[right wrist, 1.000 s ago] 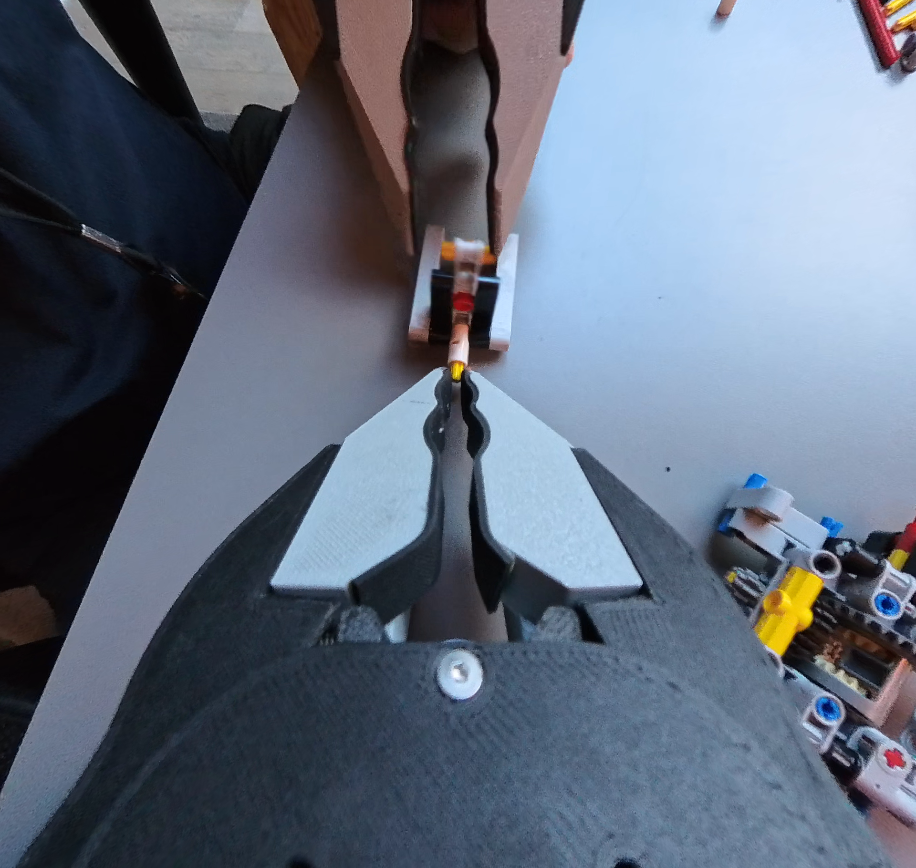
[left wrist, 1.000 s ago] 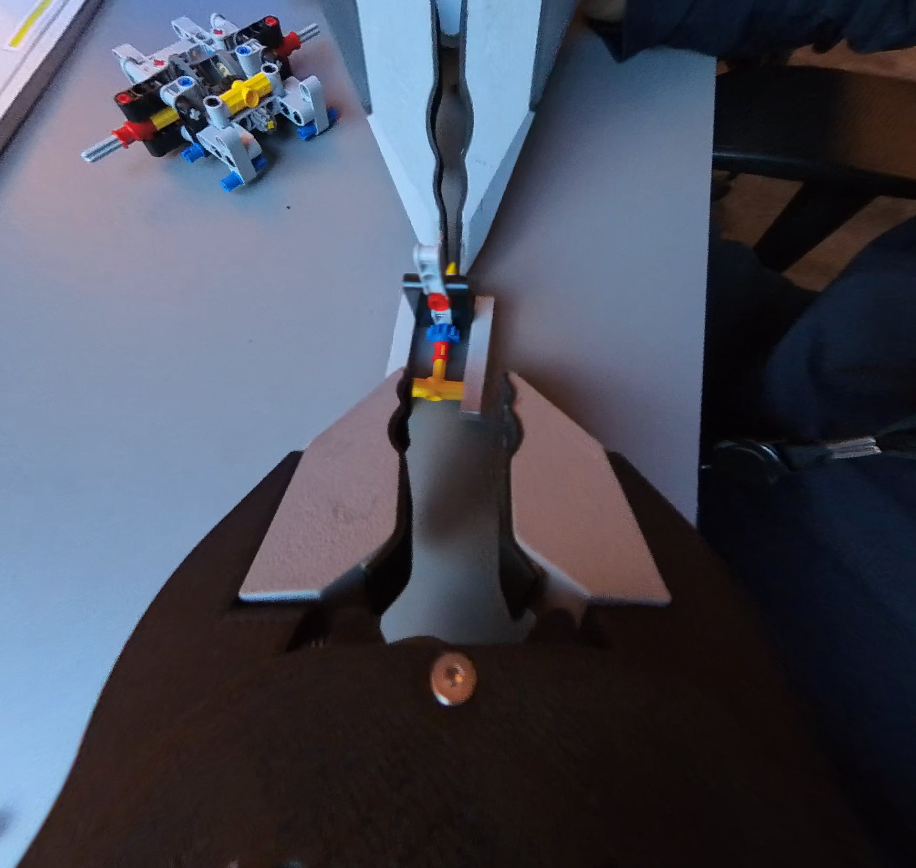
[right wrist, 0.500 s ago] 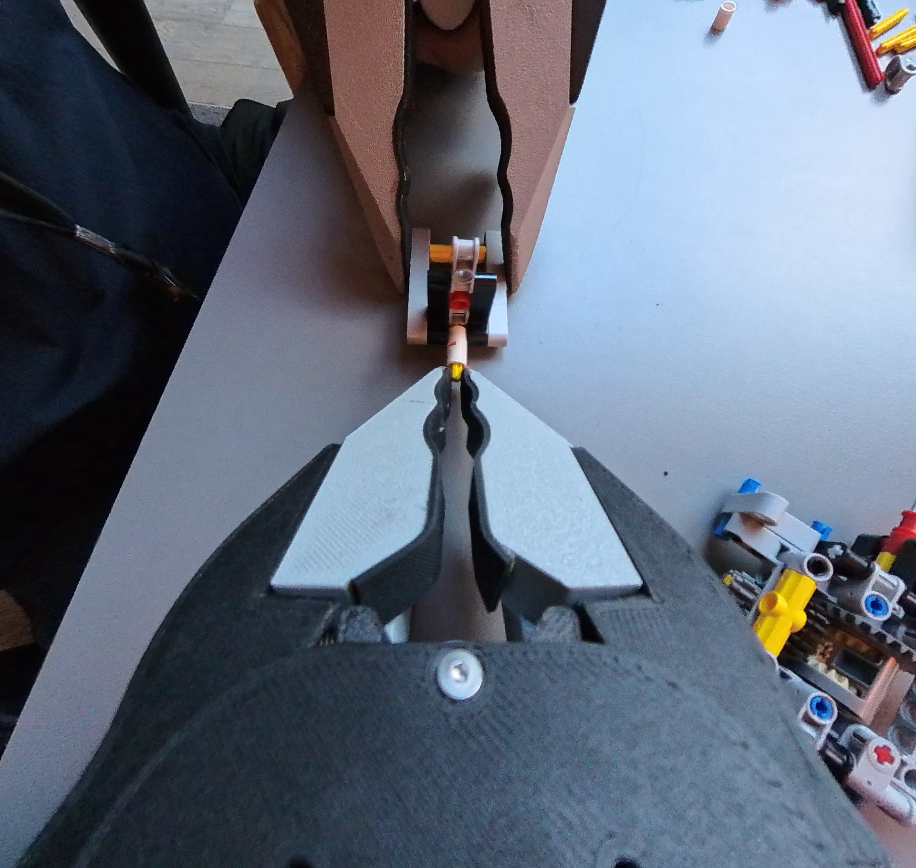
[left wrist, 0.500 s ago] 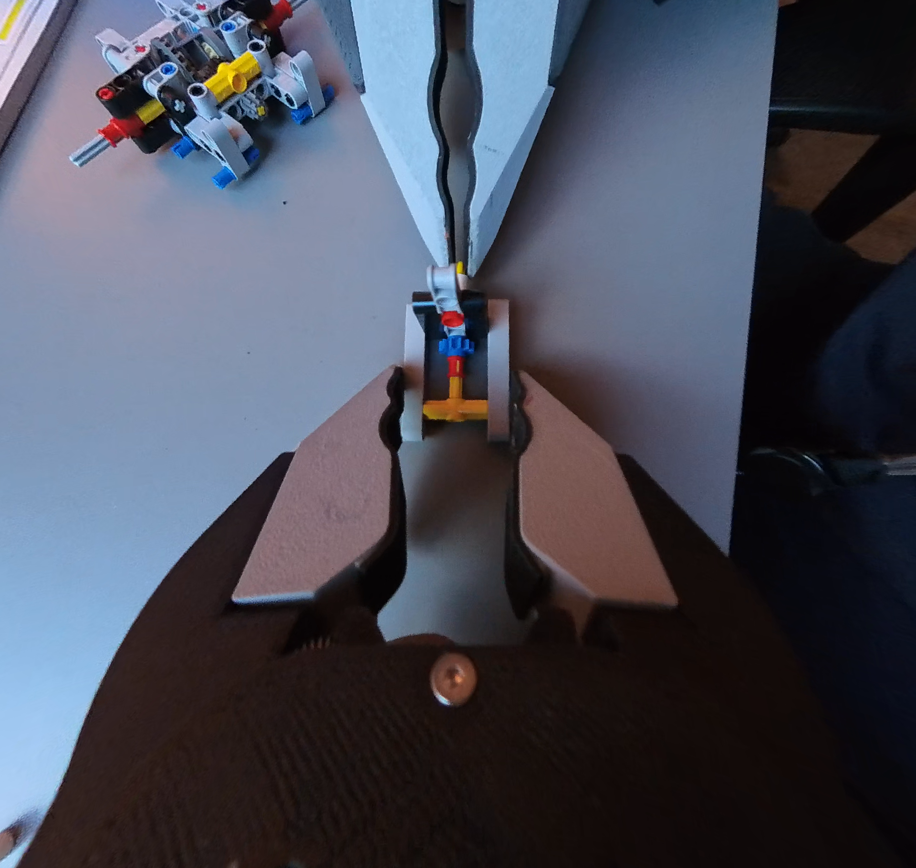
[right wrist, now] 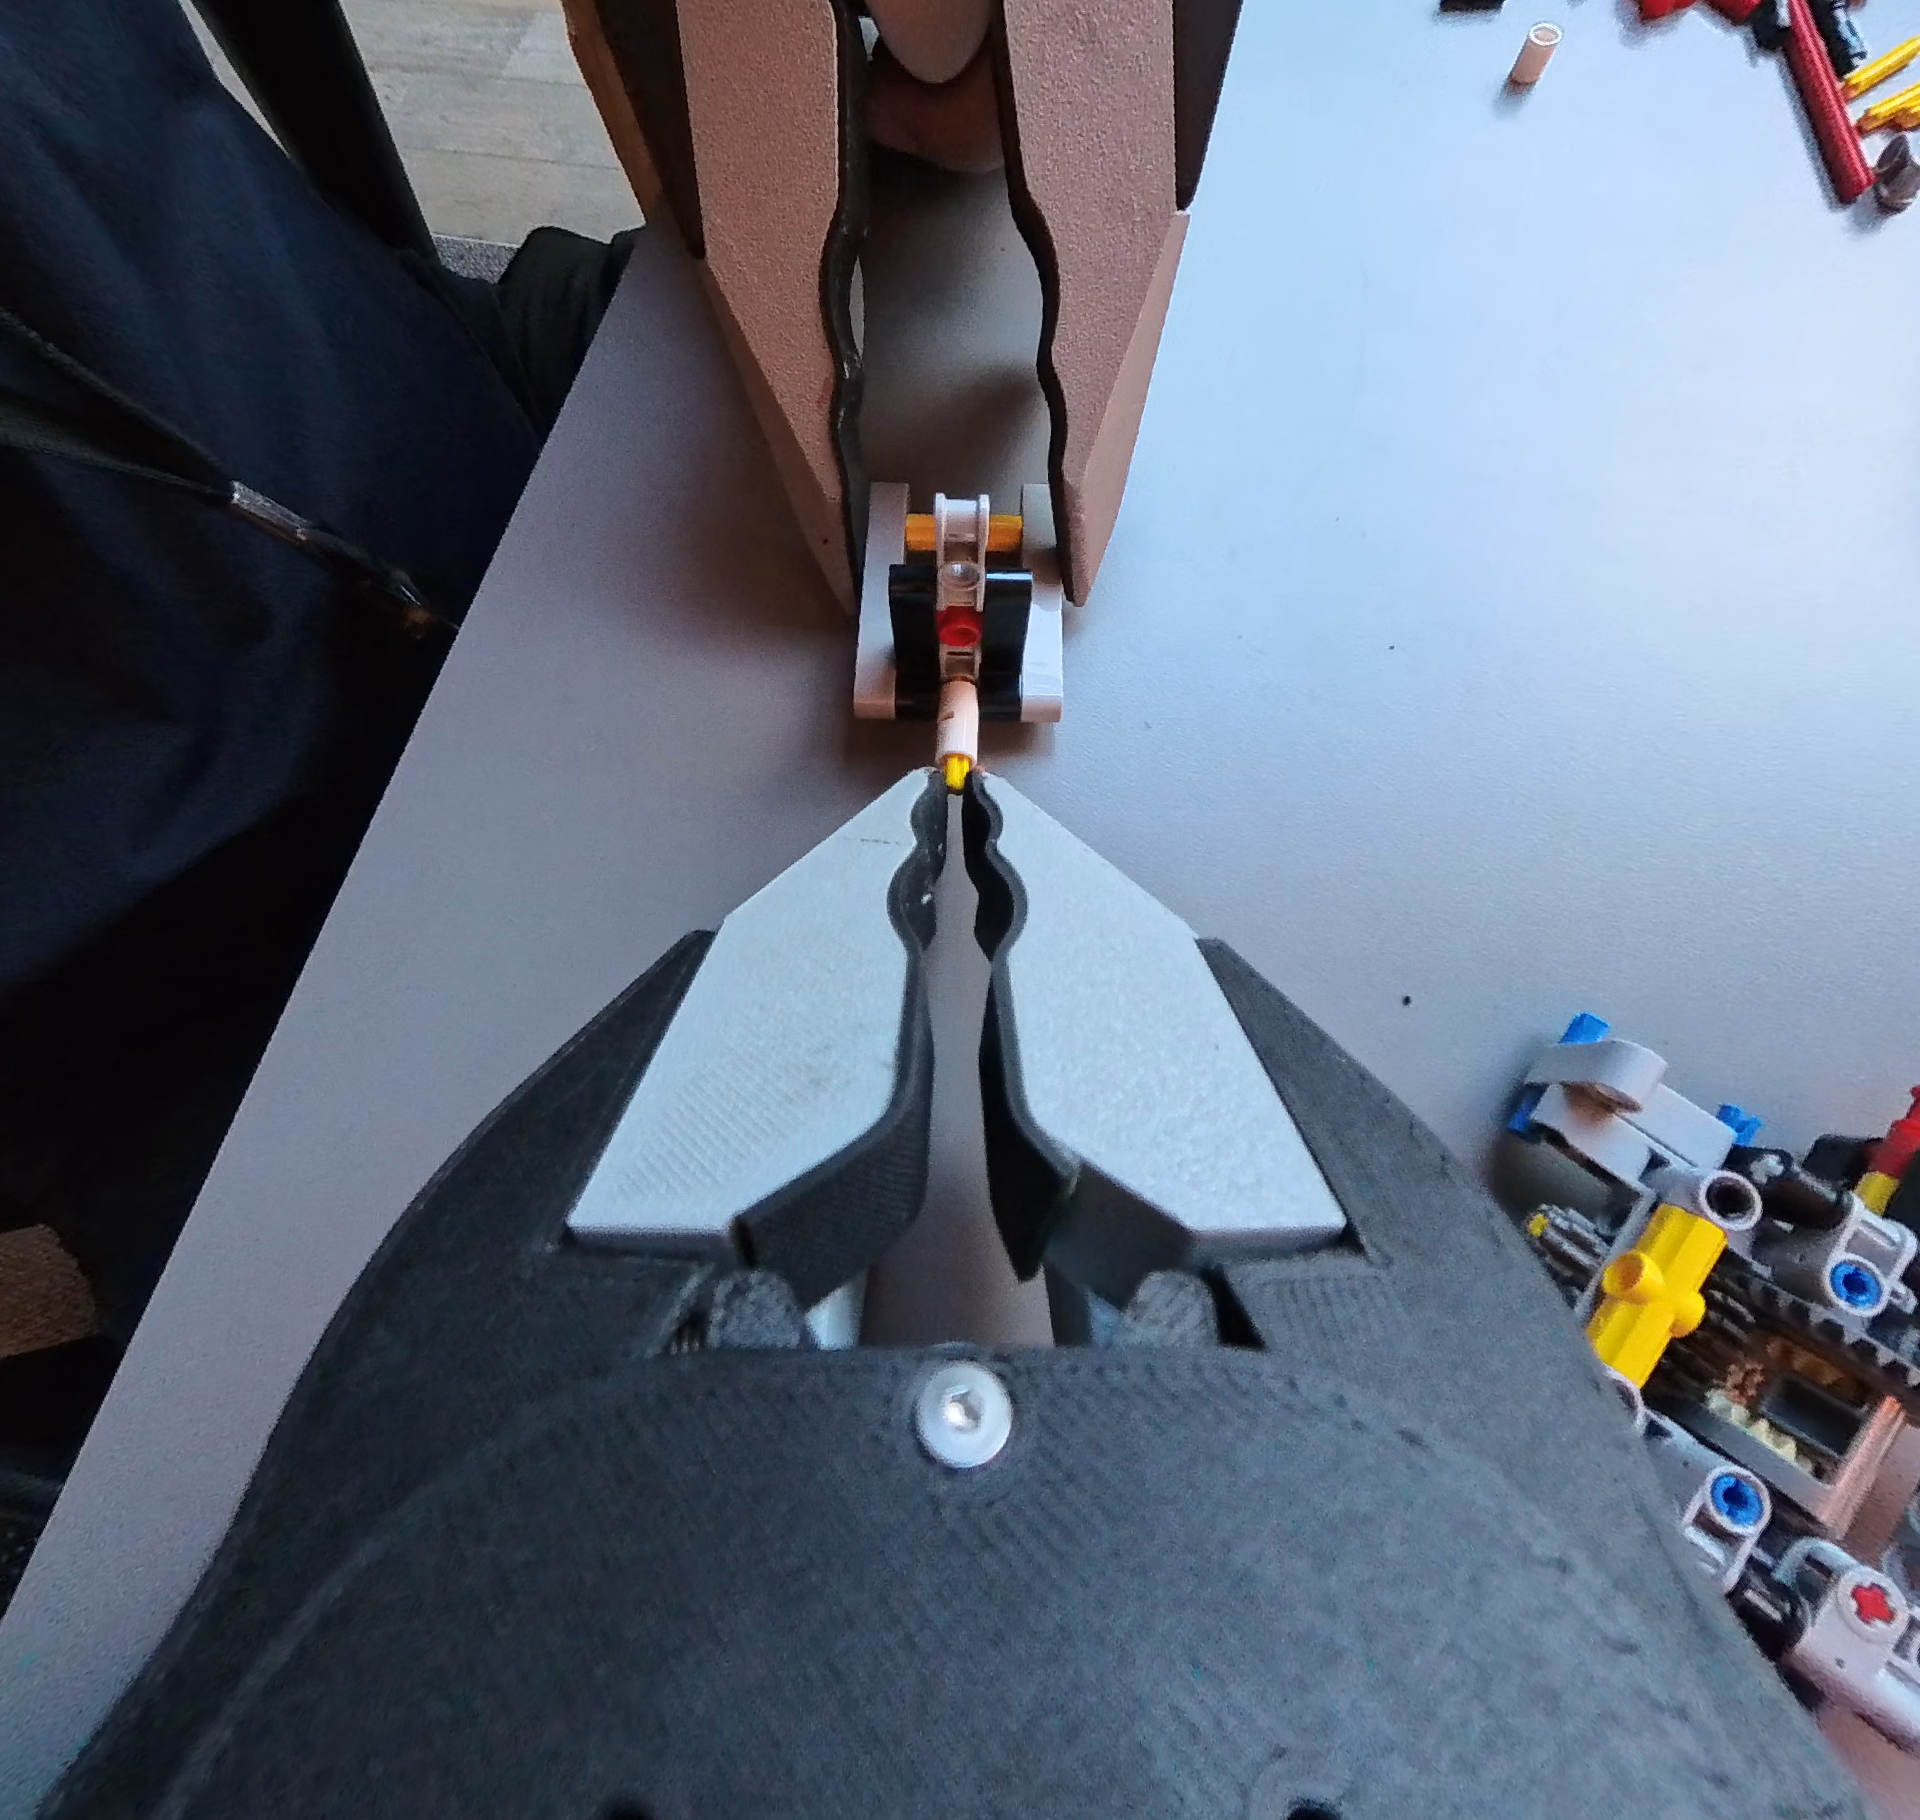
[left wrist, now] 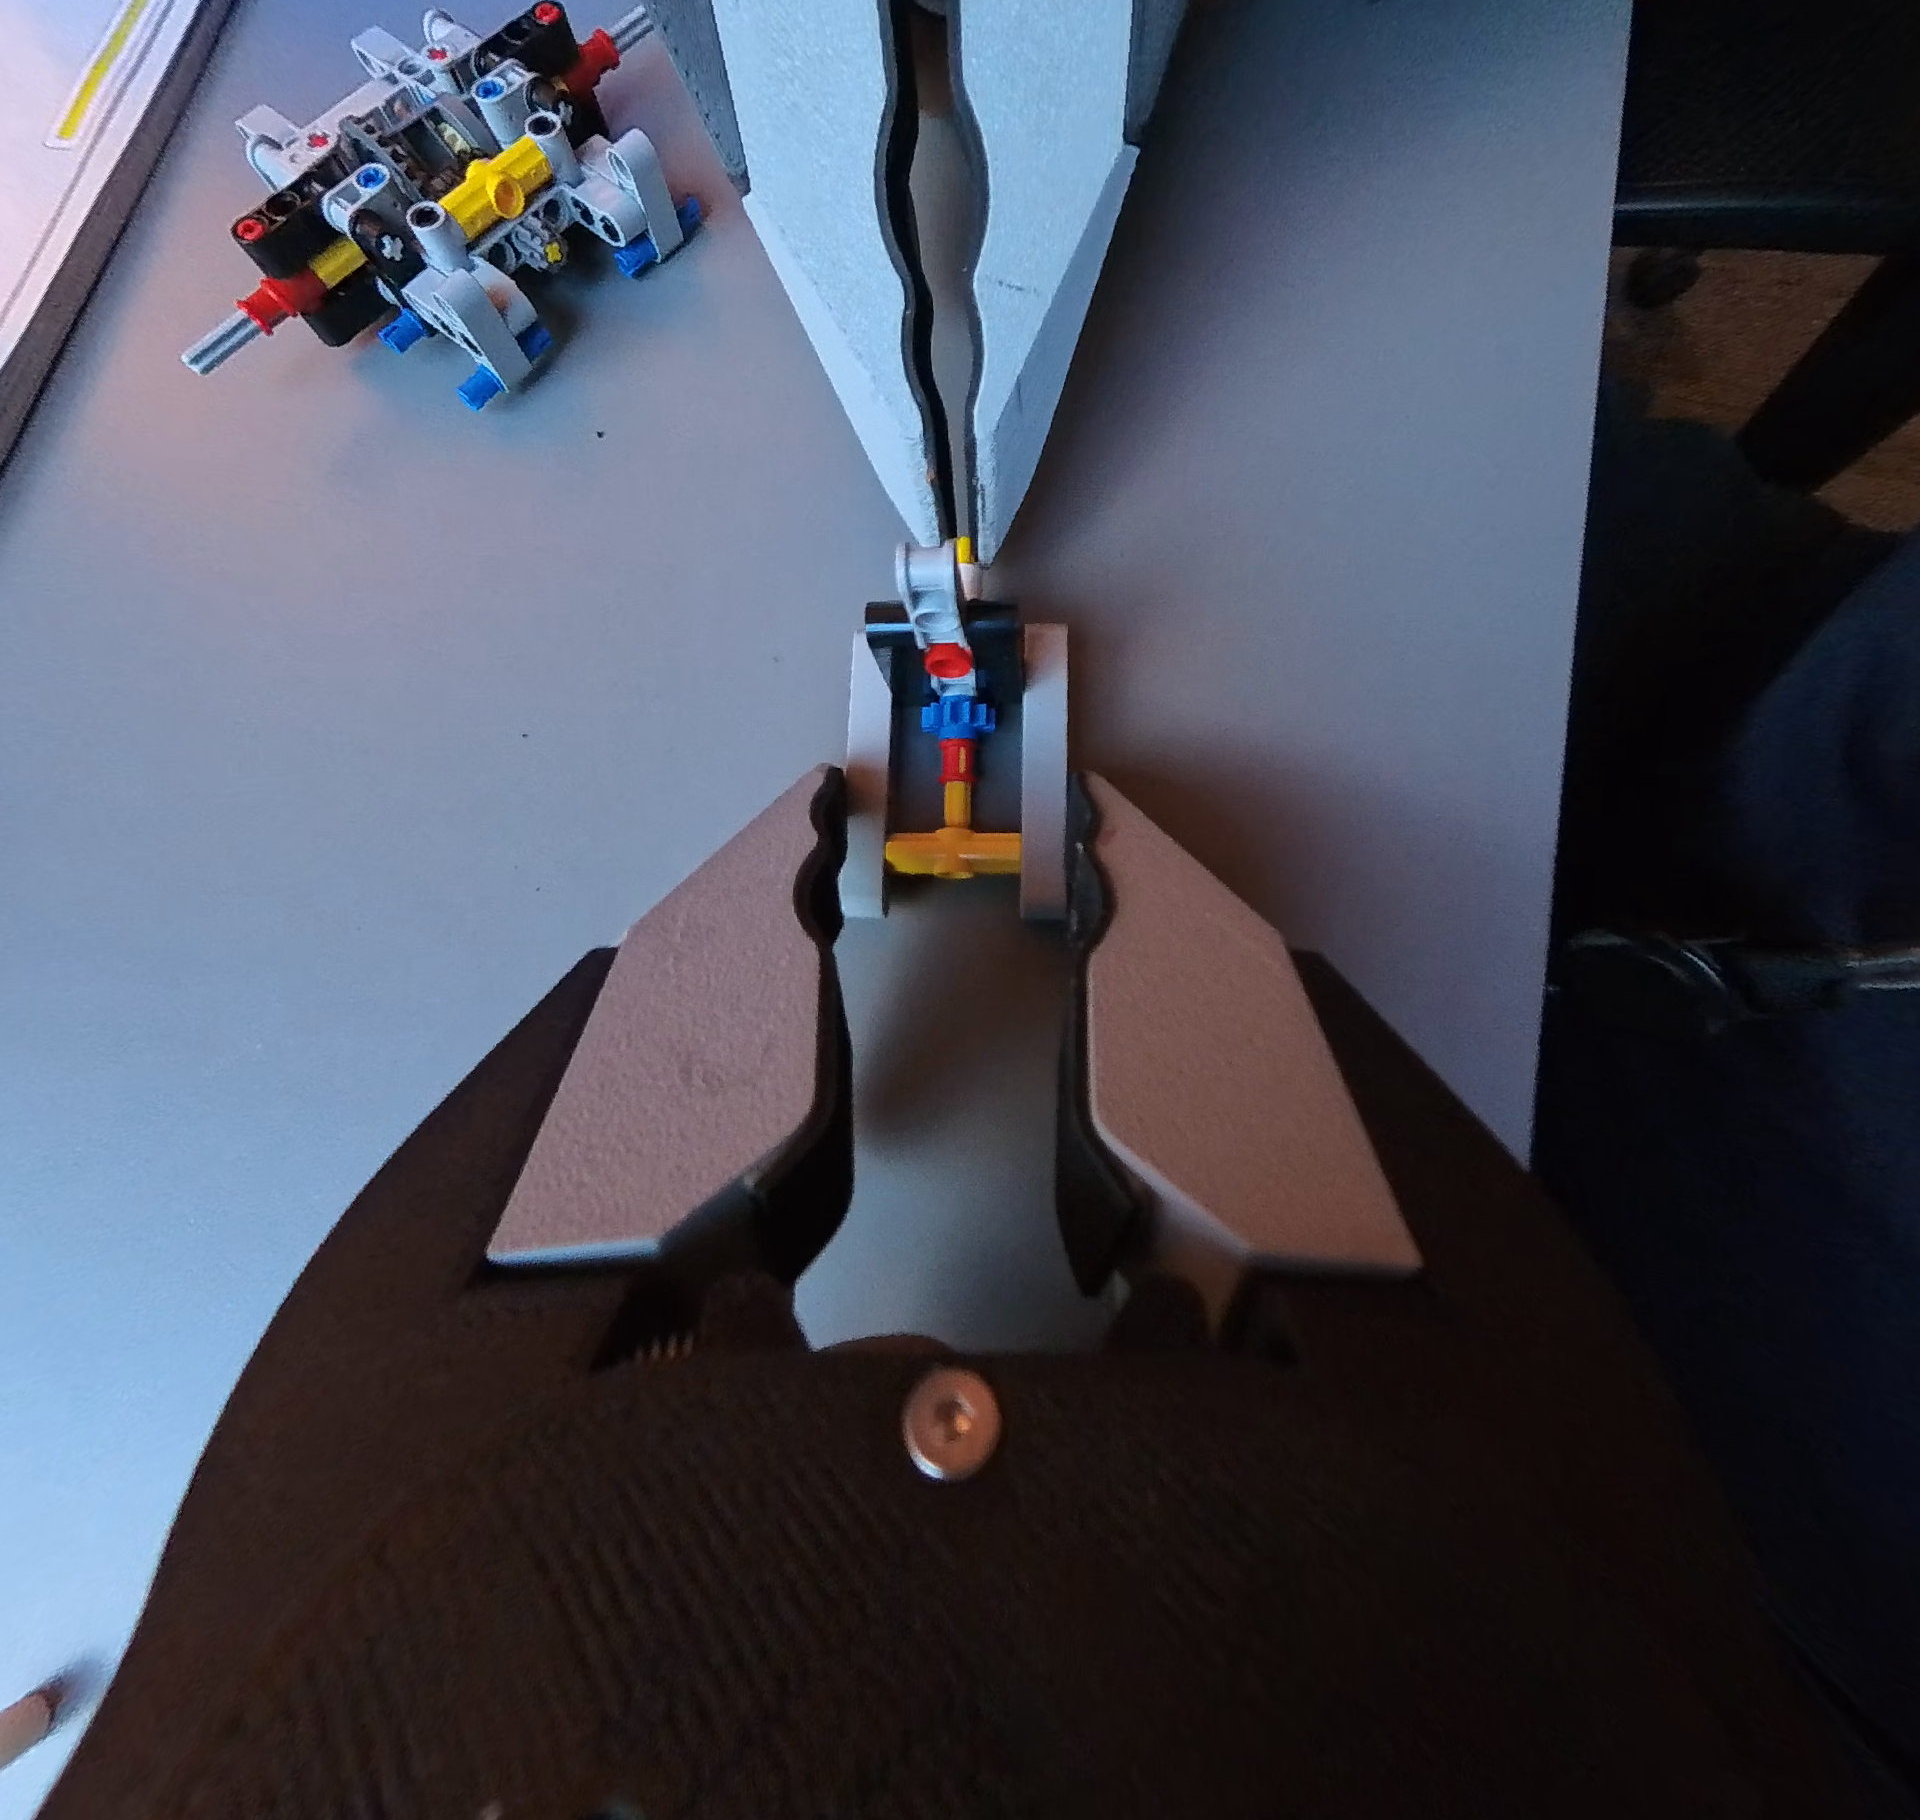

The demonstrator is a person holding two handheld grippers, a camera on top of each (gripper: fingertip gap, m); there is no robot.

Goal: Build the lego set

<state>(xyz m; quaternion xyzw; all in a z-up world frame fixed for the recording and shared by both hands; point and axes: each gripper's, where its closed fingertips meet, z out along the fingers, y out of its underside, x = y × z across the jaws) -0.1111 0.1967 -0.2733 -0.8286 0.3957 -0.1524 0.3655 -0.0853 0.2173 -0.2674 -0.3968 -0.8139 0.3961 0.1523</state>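
Over at the upper left of the left wrist view lies a white booklet (left wrist: 94, 87). Just right of it a bigger brick model (left wrist: 457, 201) in black, grey and yellow sits untouched on the grey table (left wrist: 312, 731).

Now the centre, where it all happens. The left gripper (left wrist: 956, 788) comes up from the bottom of the frame, jaws spread wide. Its dark pads (left wrist: 821, 856) look pressed against the outer faces of the small assembly (left wrist: 1044, 752), one on each grey side beam. The assembly rests on the table near its right edge. Between the beams run an orange cross piece (left wrist: 951, 851), a red bush and a blue gear (left wrist: 958, 716).

Coming down from the top centre, the right gripper (right wrist: 951, 783) is clenched tight on the very tip of the yellow axle (right wrist: 953, 771). That tip pokes out of a tan sleeve (right wrist: 958, 716) at the assembly's far end. It's a thin purchase, I'd say. It looks best served by keeping both grippers on one straight line through the axle, with the left squeezing square on the beams so the frame can't twist.

Further right is the table edge, then a person's dark clothing (left wrist: 1766, 835). In the right wrist view, loose red and yellow parts (right wrist: 1787, 14) lie at the upper right, well apart.
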